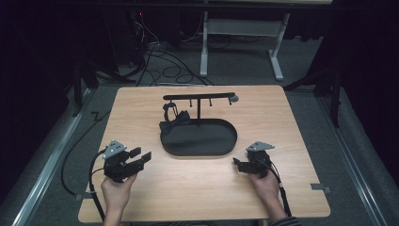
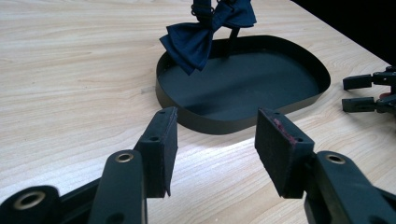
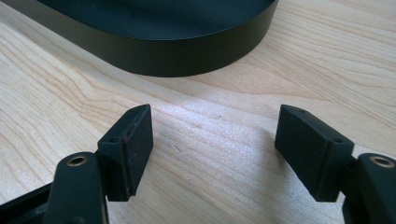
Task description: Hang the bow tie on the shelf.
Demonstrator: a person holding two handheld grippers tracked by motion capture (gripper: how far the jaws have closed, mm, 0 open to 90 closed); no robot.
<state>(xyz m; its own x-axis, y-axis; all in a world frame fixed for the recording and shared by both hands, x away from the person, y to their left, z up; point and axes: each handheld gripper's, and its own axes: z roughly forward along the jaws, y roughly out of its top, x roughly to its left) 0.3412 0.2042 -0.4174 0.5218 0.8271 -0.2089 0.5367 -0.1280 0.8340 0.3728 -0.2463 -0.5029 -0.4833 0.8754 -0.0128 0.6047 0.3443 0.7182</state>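
Both forearms enter from six o'clock in the high view. The left hand (image 1: 116,190) grips the left gripper (image 1: 142,156), which points toward two o'clock; its jaws stand apart with nothing between them. The right hand (image 1: 266,185) grips the right gripper (image 1: 236,164), which points toward nine o'clock, jaws likewise parted and empty, pads (image 3: 140,142) facing inward

High view looks down; both gripper views closely share the tray (image 2: 243,122).
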